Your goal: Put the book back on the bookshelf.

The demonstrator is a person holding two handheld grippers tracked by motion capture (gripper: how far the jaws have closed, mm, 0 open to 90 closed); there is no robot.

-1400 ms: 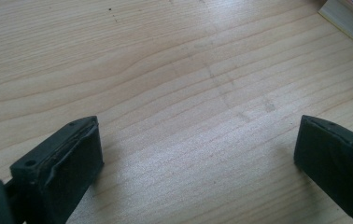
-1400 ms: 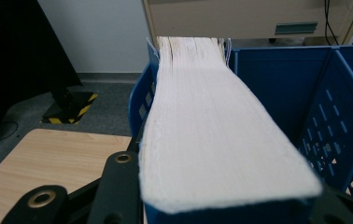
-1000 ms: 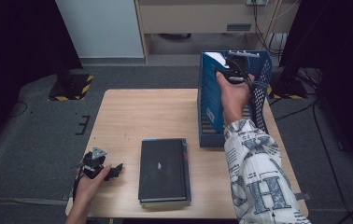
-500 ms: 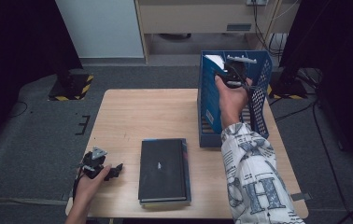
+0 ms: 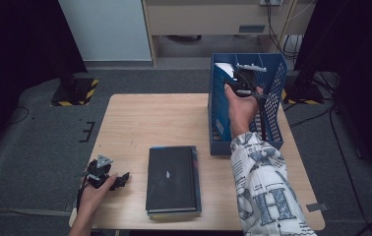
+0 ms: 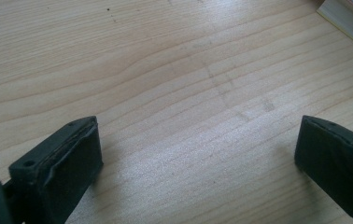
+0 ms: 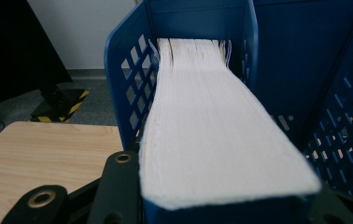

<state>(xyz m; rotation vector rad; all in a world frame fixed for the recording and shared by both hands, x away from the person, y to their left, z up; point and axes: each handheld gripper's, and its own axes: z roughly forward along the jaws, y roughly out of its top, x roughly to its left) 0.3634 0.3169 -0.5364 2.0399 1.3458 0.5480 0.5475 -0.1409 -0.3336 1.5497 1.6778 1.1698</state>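
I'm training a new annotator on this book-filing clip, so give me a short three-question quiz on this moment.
1. True or false: the right gripper is clamped on a book inside the blue crate.
2. Which edge of that book faces the right gripper's camera? A. the spine B. the white page edge C. the front cover
3. What lies flat on the table between the left gripper and the crate?

Key
1. True: the jaws flank the book, which stands on edge in the crate.
2. B
3. A black book; the left gripper's jaws stand open over bare wood.
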